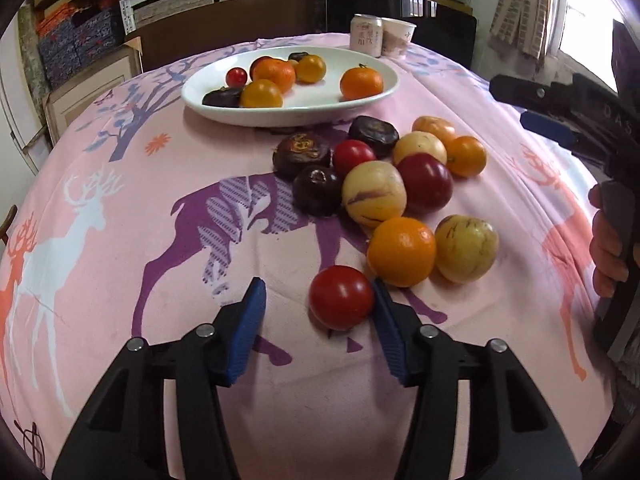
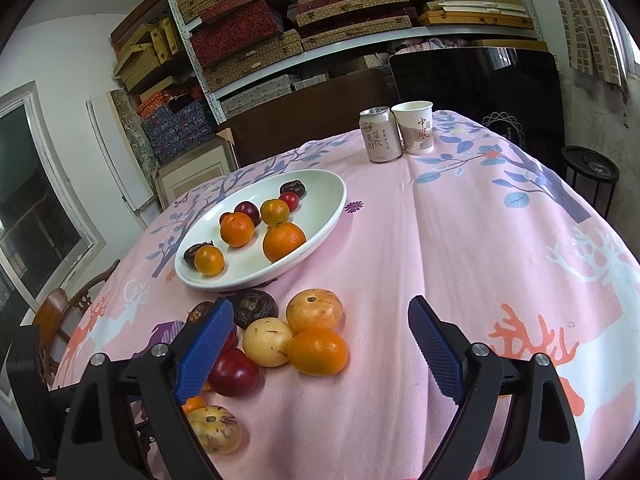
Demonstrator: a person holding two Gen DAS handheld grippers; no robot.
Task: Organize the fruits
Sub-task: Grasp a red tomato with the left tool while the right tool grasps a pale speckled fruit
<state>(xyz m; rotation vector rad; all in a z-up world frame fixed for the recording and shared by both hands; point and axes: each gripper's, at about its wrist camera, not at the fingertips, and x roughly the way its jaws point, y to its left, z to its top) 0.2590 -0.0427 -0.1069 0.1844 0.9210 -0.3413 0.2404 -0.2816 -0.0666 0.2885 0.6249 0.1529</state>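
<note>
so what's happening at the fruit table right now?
A person holds a gripper in each hand, sorting fruit into the white plate, which already has several pieces. The left gripper is around a red tomato at the near edge of the loose pile; one blue pad touches it, the other is clear. The right gripper hovers open above the pile, holding nothing.
</note>
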